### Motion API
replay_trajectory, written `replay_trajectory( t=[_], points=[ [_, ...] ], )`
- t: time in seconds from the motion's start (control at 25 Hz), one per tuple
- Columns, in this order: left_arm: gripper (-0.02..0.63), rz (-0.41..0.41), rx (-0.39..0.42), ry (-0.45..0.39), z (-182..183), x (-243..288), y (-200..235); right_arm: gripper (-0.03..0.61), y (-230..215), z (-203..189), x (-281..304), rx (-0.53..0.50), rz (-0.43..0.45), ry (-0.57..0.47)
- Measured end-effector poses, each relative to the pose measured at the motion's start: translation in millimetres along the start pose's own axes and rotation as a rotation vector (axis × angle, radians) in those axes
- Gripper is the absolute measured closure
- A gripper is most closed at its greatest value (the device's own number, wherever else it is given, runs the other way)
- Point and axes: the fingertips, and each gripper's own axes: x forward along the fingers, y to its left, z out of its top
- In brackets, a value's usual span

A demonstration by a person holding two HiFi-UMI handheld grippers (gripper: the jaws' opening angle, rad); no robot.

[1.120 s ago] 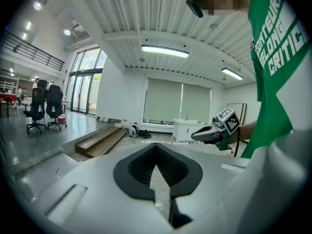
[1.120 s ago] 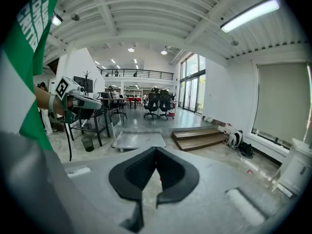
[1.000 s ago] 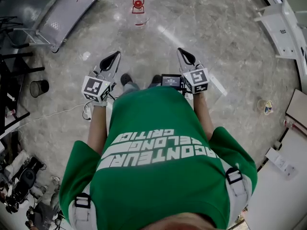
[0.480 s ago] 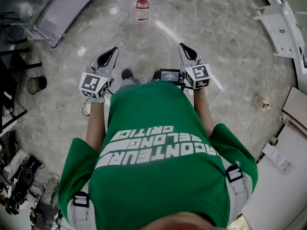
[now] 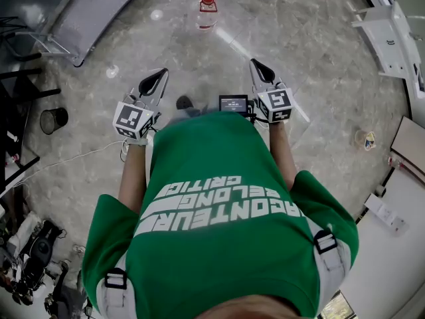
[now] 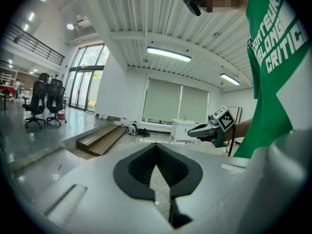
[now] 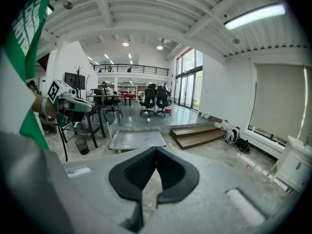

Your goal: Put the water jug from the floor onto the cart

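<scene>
The water jug, clear with a red cap and handle, stands on the stone floor at the top middle of the head view, well ahead of both grippers. The cart is a low grey metal platform at the upper left; it also shows in the right gripper view as the cart. My left gripper and right gripper are held out side by side at waist height, both shut and empty. The jug shows in neither gripper view. Each gripper shows in the other's view: the right gripper, the left gripper.
A black waste bin stands at the left, with a white cable on the floor near it. White furniture lines the right side. Wooden steps rise beyond the cart. Office chairs stand further back.
The person has stepped on across the floor with both shut grippers held out. The jug has drifted to the right in the head view.
</scene>
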Motion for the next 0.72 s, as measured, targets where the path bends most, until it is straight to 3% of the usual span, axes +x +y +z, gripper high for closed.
replay_trajectory(
  t=[0.36,0.72],
  points=[
    [0.600,0.002,-0.014,-0.014,-0.6,3.3,19.7,0.586,-0.2,-1.9,20.9,0.013,-0.001,0.041],
    [0.600,0.078,-0.057,-0.045,12.4,24.9,70.2,0.586,-10.5,28.3,95.1,-0.047,0.082,0.037]
  ],
)
